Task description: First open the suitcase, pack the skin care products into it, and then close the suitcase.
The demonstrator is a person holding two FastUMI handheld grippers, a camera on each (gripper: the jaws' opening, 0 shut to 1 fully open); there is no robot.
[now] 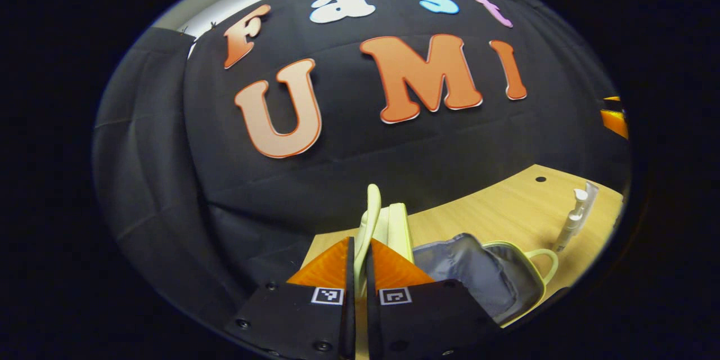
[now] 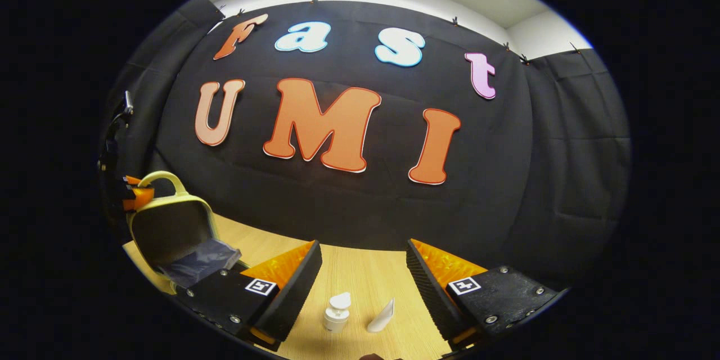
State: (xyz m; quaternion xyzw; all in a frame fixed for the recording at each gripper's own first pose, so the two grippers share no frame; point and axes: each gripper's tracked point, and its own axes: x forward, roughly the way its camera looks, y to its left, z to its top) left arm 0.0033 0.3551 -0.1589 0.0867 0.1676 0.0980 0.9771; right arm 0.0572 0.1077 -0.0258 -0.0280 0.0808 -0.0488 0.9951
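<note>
Left fingers [image 1: 360, 270] pinch suitcase lid [image 1: 368, 219] (no legible labels).

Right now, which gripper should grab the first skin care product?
The right gripper. It is open, with the pump bottle and tube on the table just ahead between its fingers. The left gripper is shut on the suitcase lid, holding it up.

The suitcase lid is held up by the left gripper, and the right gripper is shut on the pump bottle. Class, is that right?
Not quite. The left gripper does hold the suitcase lid up, but the right gripper is open, hanging above the pump bottle and the tube on the table. The right gripper view shows this.
</note>
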